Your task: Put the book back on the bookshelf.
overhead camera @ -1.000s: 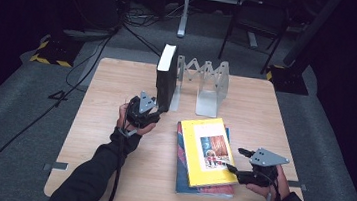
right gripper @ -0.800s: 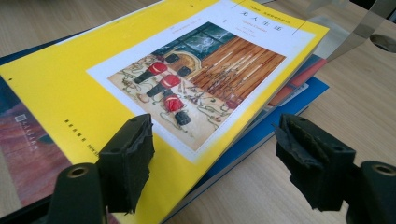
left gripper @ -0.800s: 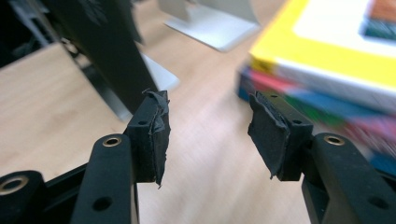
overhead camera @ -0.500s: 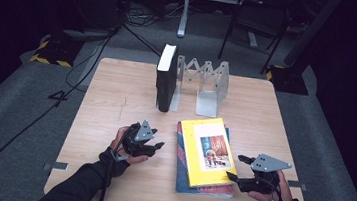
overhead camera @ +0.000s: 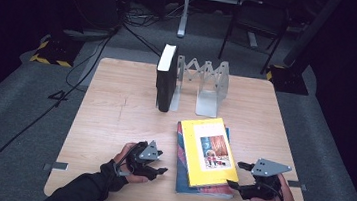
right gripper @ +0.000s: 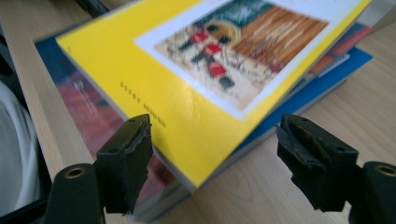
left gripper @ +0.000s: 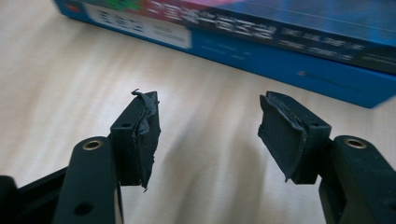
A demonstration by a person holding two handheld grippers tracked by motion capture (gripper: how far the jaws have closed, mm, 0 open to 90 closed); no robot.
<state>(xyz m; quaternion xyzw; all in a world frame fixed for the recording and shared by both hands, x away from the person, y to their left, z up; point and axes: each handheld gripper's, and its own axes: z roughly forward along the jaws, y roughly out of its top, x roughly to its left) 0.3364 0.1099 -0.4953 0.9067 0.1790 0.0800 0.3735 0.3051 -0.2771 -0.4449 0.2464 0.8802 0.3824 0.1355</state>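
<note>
While both hands are hovering low over the wooden table (overhead camera: 116, 104), the right gripper (overhead camera: 237, 176) is sitting at the near right corner of the yellow book (overhead camera: 209, 150), jaws apart and empty, the corner between them. The left gripper (overhead camera: 160, 162), jaws just opening on nothing, is facing the stack's blue book (left gripper: 289, 51) spine, which is running away from the person.

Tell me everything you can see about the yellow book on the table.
The yellow book is a thin paperback with a glossy yellow cover and a white-framed picture of small red figures. It lies flat, face up, atop a stack, on a blue book, slightly askew. Its near corner sits between the right gripper's open jaws, which do not touch it.
</note>
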